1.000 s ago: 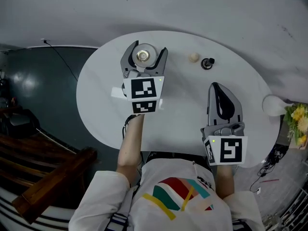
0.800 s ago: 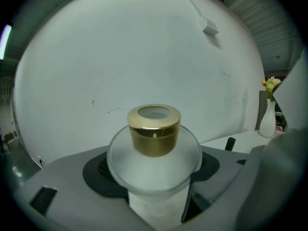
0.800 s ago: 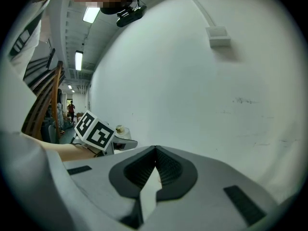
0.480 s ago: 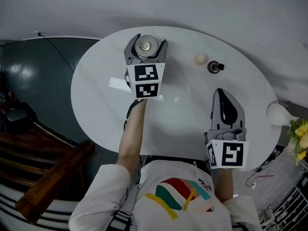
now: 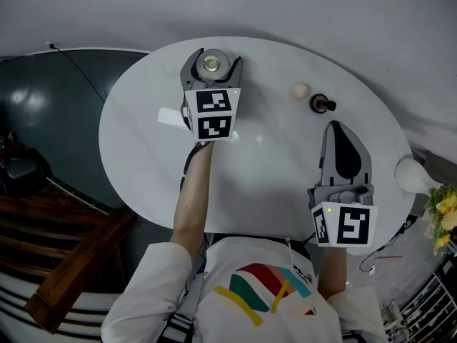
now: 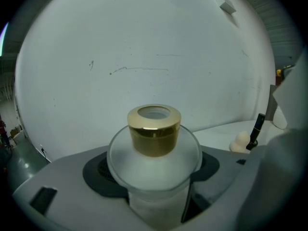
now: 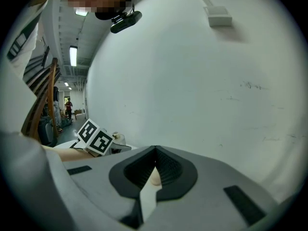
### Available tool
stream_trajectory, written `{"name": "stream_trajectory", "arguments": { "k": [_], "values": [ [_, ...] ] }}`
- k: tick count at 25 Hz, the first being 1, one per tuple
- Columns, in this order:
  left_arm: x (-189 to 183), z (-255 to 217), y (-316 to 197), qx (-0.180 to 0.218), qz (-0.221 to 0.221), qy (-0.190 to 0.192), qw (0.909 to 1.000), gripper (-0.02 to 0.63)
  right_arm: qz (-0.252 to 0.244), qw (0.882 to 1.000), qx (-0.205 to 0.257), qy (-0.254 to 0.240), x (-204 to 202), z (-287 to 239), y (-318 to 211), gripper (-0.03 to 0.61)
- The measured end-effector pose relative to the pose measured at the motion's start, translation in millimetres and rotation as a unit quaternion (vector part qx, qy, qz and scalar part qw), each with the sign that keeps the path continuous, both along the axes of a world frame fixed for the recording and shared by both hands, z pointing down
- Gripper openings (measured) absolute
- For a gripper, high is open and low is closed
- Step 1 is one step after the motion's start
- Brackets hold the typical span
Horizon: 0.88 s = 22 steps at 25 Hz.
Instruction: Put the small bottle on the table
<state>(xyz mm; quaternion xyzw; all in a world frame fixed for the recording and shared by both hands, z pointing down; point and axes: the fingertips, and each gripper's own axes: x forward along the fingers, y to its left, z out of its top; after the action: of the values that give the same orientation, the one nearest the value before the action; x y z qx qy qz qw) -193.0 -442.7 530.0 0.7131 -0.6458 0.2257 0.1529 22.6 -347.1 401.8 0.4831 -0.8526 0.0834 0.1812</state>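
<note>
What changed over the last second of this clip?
The left hand-held gripper, shut on the small bottle throughout, drifted slightly left, away from the cream ball. The right hand-held gripper stayed shut and empty; the ball and black piece stayed put on the table.

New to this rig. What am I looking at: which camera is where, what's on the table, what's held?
No robot: a person holds a two-jaw tool in each hand; the marker cubes are part of them. The head view looks down from the person's head. The other two views ride on each tool, looking along its jaws. The left tool grips a small frosted bottle with a gold collar over the far side of the white table; whether it touches down is unclear. The right tool is shut, empty. On the table: a small pale ball and a small dark item.
</note>
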Motion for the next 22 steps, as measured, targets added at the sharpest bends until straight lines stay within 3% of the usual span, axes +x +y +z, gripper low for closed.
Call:
{"name": "stream_trajectory", "arguments": {
  "k": [22],
  "values": [
    [7.2, 30.0, 14.4, -0.036, -0.01, -0.003, 0.9993, 0.353, -0.006, 1.0, -0.014, -0.026, 8.4, -2.9, 8.7, 0.012]
  ]
}}
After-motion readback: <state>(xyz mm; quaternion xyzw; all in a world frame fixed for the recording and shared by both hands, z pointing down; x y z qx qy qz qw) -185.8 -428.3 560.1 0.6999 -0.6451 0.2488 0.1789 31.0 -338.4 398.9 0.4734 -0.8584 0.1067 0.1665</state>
